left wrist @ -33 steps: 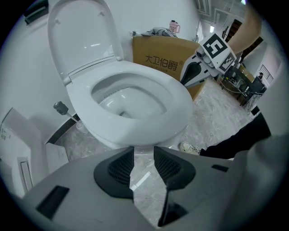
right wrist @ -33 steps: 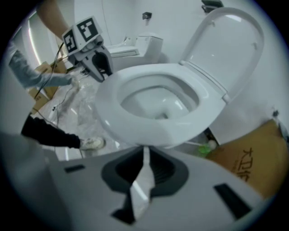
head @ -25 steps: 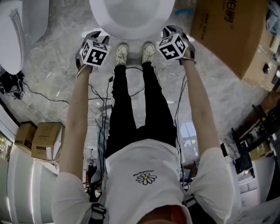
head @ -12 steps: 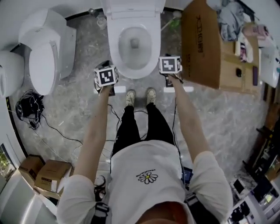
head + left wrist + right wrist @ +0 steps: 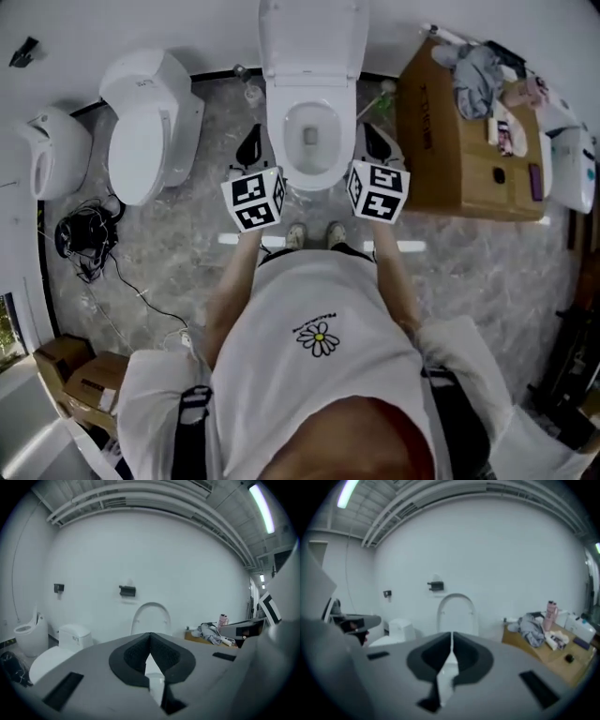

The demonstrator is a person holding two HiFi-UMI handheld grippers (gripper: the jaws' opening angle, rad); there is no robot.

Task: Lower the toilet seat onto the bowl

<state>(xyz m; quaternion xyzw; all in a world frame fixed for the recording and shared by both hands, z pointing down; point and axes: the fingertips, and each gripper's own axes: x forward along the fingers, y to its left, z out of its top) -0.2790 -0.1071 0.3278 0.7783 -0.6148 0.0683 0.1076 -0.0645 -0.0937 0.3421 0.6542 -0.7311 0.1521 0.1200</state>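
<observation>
White and shiny, a small potty (image 5: 52, 150) sits by the wall far on the left. Near it a bunch of black wires (image 5: 82, 239) lies on the grey stone floor (image 5: 183, 239). Some brown boxes (image 5: 80, 370) sit in the low left corner. Next comes a second toilet (image 5: 150, 131) with its lid down. It is near the middle toilet but not touching it.

The left gripper (image 5: 150, 637) is held up in the air on the left side, in front of the middle toilet. Its jaws are squeezed tight together and hold nothing. It touches no part of the toilet.

The toilet seat (image 5: 314, 37) is in the middle, at the back. It stands straight up, so the bowl (image 5: 286, 150) below it is open. The open bowl lies between the two grippers and the seat. The person's shoes (image 5: 314, 234) stand just in front of the bowl. On the wall above the seat is a small black box (image 5: 127, 591).

The right gripper (image 5: 451, 637) is up in the air on the right side. Its jaws have just been closing and are now pressed together, with nothing between them.

A big cardboard box (image 5: 450, 159) stands just beside the bowl on the right. On top of it lie a grey cloth (image 5: 473, 66), a pink bottle (image 5: 551, 610) and more small things.
</observation>
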